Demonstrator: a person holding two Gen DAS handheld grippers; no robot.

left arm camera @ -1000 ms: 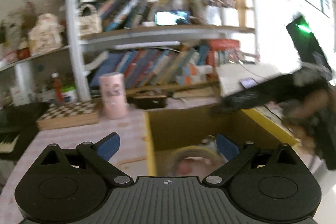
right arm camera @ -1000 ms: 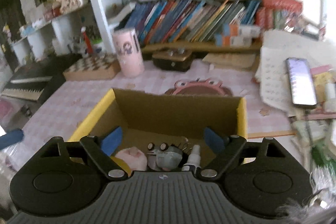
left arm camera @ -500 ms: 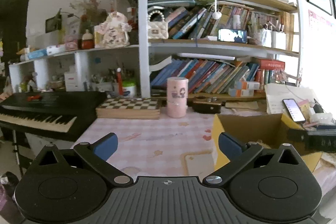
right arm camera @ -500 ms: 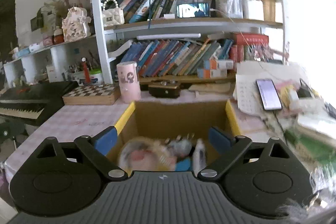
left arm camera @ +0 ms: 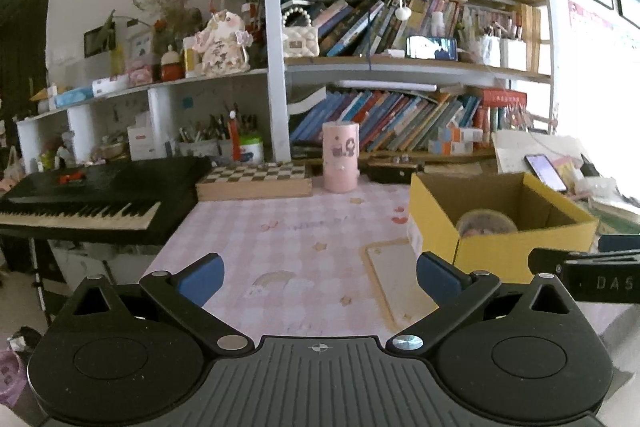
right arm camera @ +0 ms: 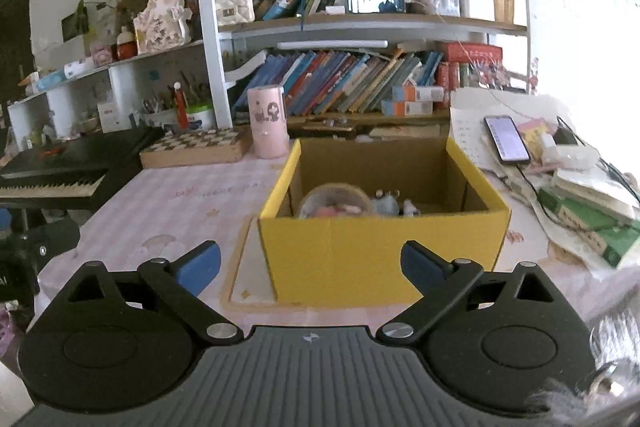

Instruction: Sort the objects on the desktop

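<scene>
A yellow cardboard box (right arm camera: 384, 243) stands open-topped on the pink checked desk (right arm camera: 168, 211). Inside it lie a round clear globe with something pink (right arm camera: 334, 203) and a small grey figure (right arm camera: 386, 203). My right gripper (right arm camera: 310, 263) hangs in front of the box's near wall, and its jaws are opening with nothing between them. In the left wrist view the box (left arm camera: 500, 251) is off to the right with the globe (left arm camera: 486, 225) showing inside. My left gripper (left arm camera: 319, 275) is open and empty over the bare desk left of the box.
A beige mat (right arm camera: 246, 267) lies under the box. Behind stand a pink cylinder (right arm camera: 267, 123), a chessboard box (right arm camera: 192, 147) and a full bookshelf (right arm camera: 340, 83). A piano keyboard (right arm camera: 52, 183) is left; a phone (right arm camera: 507, 139) and stacked books (right arm camera: 592, 223) right.
Both grippers have drawn back from the box: the right one looked down into it, now it faces the front wall. The left view swung left. The right jaws stand wider.
</scene>
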